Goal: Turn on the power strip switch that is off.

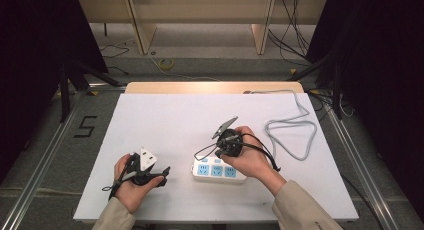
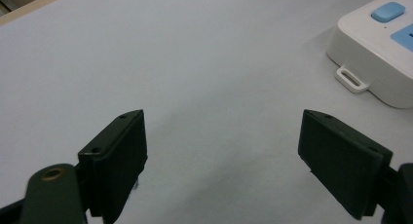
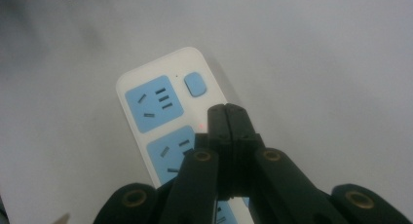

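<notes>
A white power strip [image 1: 218, 171] with blue sockets lies on the white table [image 1: 170, 115], in front of the middle. My right gripper [image 1: 223, 151] points down at it. In the right gripper view the right gripper [image 3: 227, 110] is shut with nothing between its jaws, and its tips hover just below the strip's blue switch [image 3: 195, 84], beside a small red light [image 3: 201, 125]. My left gripper [image 1: 164, 174] rests low on the table left of the strip. In its own view the left gripper [image 2: 221, 136] is open wide and empty, with the power strip [image 2: 375, 48] ahead to the right.
A grey cable [image 1: 292, 130] loops over the right part of the table and runs off the far edge. Bare white table stretches across the left and far half. Shelving legs and cables stand on the floor beyond.
</notes>
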Tool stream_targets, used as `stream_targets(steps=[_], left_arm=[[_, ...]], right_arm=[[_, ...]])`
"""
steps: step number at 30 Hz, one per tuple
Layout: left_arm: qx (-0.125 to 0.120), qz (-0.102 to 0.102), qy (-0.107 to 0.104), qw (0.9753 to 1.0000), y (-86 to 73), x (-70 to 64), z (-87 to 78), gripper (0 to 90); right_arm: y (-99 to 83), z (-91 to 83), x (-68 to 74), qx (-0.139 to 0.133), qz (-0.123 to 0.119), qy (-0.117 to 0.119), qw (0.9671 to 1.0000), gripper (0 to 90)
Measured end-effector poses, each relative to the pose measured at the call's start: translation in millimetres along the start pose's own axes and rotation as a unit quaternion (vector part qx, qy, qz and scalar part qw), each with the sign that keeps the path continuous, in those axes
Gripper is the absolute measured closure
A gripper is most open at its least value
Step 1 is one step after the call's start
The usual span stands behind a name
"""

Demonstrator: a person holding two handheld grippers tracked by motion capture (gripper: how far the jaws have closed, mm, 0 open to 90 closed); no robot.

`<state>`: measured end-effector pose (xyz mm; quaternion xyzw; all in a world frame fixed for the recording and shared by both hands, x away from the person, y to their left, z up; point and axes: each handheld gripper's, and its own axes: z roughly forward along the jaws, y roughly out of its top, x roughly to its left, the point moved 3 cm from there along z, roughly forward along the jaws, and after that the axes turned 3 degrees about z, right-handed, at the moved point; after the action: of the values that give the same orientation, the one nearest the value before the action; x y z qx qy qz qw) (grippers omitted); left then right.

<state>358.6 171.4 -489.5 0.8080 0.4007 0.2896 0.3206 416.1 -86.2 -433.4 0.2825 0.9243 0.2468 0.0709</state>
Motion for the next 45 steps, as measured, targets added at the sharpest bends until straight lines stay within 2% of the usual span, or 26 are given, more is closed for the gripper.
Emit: stream_targets(steps=[22, 45], left_arm=[[0.0, 0.002, 0.0, 1.0, 0.1, 0.3, -0.4, 17.8], [0.0, 0.002, 0.0, 1.0, 0.1, 0.3, -0.3, 17.8]], right_arm=[[13.4, 10.5, 5.5, 0.007, -0.011, 0.005, 0.9999, 90.0], [21.2, 18.8, 7.4, 0.016, -0.012, 0.01, 0.9997, 90.0]])
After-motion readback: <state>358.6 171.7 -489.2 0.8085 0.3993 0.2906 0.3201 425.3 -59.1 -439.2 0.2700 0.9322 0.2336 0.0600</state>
